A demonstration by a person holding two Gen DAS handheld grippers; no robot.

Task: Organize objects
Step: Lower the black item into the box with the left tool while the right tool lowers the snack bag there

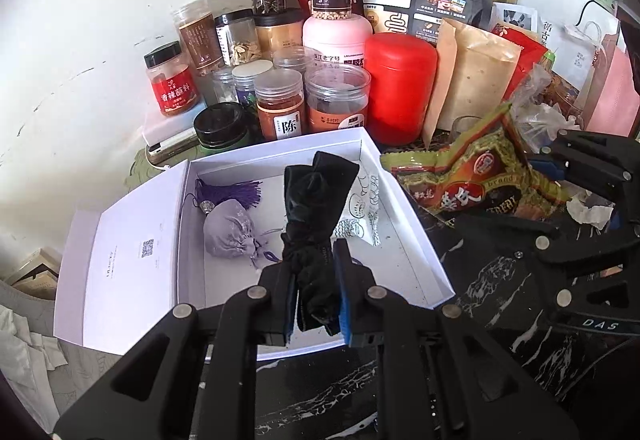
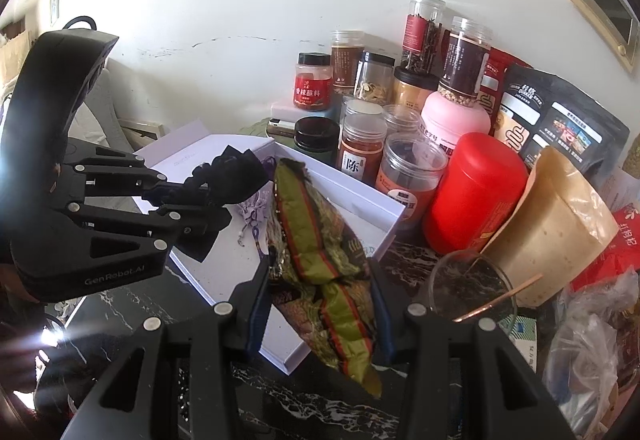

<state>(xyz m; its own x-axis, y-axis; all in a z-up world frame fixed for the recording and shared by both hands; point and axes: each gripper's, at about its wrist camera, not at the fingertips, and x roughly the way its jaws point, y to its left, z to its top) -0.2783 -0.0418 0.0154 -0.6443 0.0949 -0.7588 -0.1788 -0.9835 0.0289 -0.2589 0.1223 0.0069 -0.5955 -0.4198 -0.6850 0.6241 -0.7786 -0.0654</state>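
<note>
Pouch of black velvet sits between the fingers of the left gripper, which are closed tight on its tied neck. Its long axis runs straight away from the fingers, so the loose mouth of the pouch points out over the white box. The box lies open on the dark marbled worktop, directly under and ahead of this gripper, with its lid folded flat to the left.

The right gripper is also closed on something: a green and red snack bag, pinched across its width, its length reaching forward over the near right corner of the box. Both hands are close to the box; I judge the left one to be better centred over it, so the pouch will probably go in first.

Inside the box lie a lilac sachet with a purple tassel, and a small white packet at the right wall.

Behind the box stand jars. 1 orange jar shows the character 陈. A red-labelled jar reads 香辣蘸料. The black bag at the back says QUAKER. The left gripper's body carries "GenRobot.AI", the right one "DAS".
</note>
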